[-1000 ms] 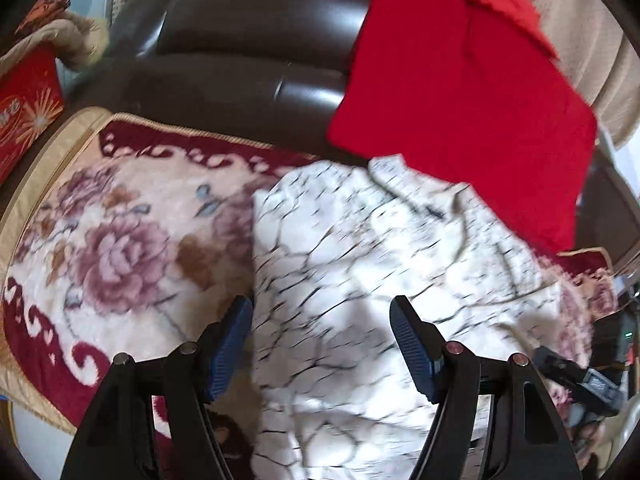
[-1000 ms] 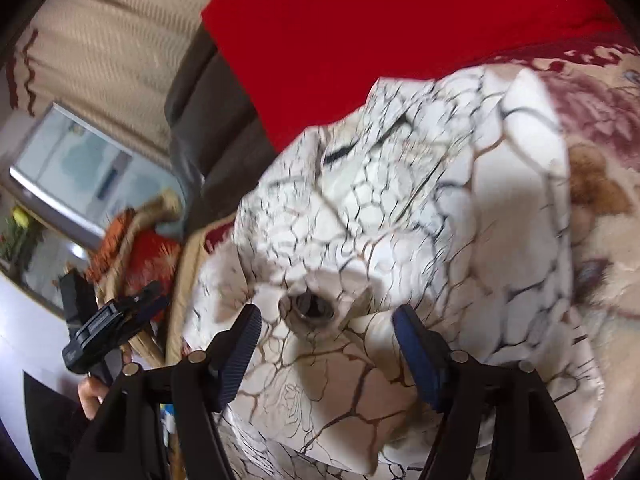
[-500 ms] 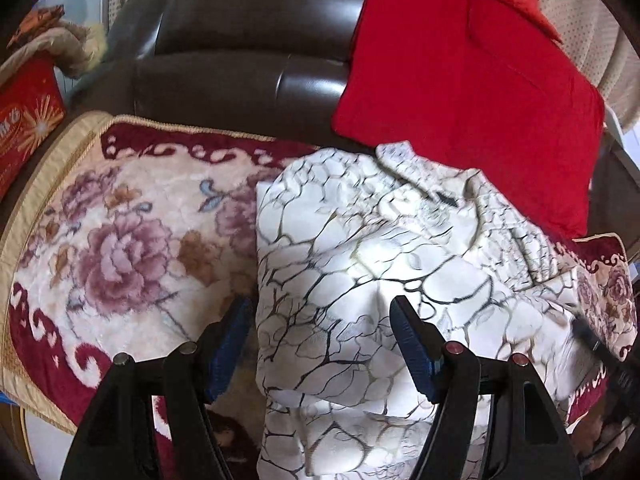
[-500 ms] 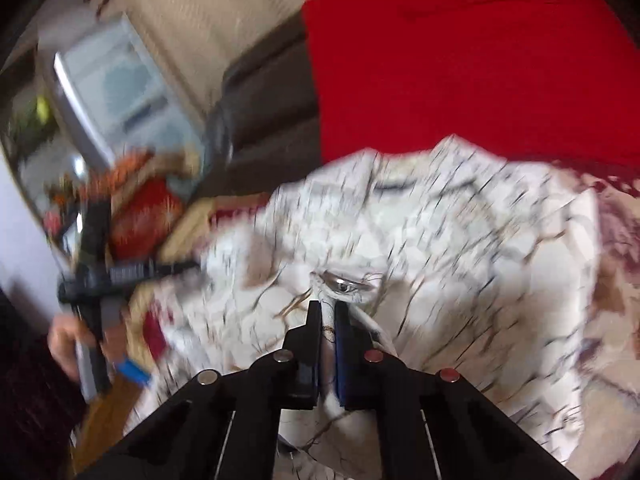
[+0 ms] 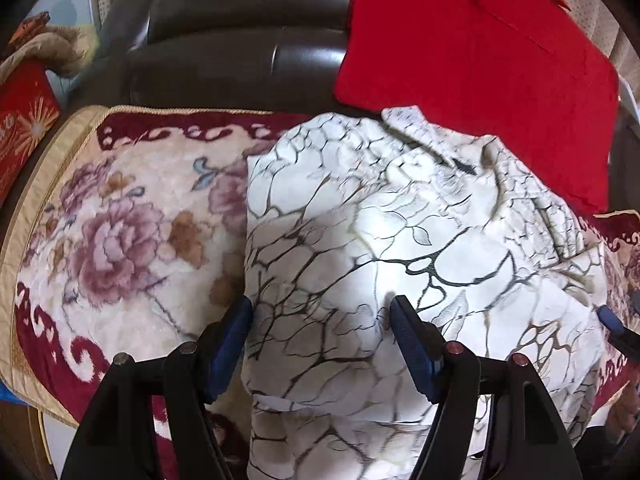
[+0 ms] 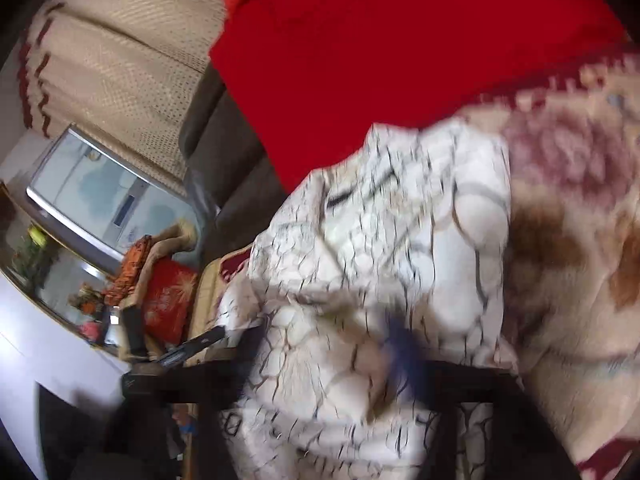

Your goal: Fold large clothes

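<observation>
A white garment with a dark crackle print [image 5: 400, 240] lies bunched on a floral blanket [image 5: 120, 232] over the sofa seat. My left gripper [image 5: 322, 330] hovers open just above the garment's near left part, its left finger [image 5: 234, 332] at the cloth's edge. In the blurred right wrist view the same garment [image 6: 380, 240] fills the middle. My right gripper [image 6: 324, 350] is over it with its jaws opening; cloth bulges between them and no pad visibly presses on it. The right gripper's tip [image 5: 618, 326] shows at the left wrist view's right edge.
A red cushion [image 5: 472, 72] leans on the dark leather sofa back [image 5: 240, 48] right behind the garment. A red patterned cushion [image 6: 164, 300] and piled cloth sit at the sofa's far end. A screen [image 6: 100, 196] and curtain [image 6: 120, 60] stand beyond.
The right gripper closed onto a fold of the garment half a second ago and its jaws now stand apart again. The left gripper has sunk closer to the garment.
</observation>
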Available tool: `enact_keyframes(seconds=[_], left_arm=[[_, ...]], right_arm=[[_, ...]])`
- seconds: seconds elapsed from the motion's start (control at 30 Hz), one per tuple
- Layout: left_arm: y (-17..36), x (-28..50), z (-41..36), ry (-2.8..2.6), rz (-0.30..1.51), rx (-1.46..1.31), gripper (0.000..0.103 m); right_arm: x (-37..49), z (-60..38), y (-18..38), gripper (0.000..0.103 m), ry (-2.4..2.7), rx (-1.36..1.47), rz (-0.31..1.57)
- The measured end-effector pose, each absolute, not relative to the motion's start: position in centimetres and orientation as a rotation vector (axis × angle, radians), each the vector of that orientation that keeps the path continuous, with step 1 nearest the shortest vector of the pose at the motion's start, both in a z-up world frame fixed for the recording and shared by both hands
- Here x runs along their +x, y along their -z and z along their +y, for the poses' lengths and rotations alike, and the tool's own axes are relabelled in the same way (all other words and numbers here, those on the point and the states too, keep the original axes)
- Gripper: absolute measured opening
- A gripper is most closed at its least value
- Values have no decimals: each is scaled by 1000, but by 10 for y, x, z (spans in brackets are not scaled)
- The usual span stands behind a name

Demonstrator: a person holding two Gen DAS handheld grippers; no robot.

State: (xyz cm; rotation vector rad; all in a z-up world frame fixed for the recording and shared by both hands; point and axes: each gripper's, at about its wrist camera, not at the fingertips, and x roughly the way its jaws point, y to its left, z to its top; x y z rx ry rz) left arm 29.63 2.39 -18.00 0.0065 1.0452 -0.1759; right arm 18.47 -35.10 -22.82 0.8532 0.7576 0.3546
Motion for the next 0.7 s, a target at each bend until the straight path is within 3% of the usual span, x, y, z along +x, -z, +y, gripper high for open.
enact_keyframes(seconds=[0.23, 0.3, 0.33, 0.4, 0.43, 0.5, 0.7], left_arm=[[183, 295, 31, 157, 1060, -31, 72], [186, 294, 31, 145, 1063, -10, 72], [186, 292, 32, 142, 1064, -7, 72], [187, 289, 36, 147, 1067, -24, 72], [188, 288, 38, 151, 1068, -32, 72], [186, 284, 42, 159, 1062, -39, 72], [181, 275, 52, 183, 1040, -65, 72]], right_arm=[[176, -336, 241, 78, -529, 856, 820], [179, -318, 247, 72, -510, 801, 873], [180, -309, 247, 64, -497, 759, 883], [178, -287, 241, 29, -477, 640, 877], [177, -280, 239, 19, -475, 604, 870], [168, -270, 228, 13, -489, 581, 821], [136, -251, 182, 8, -594, 585, 663]])
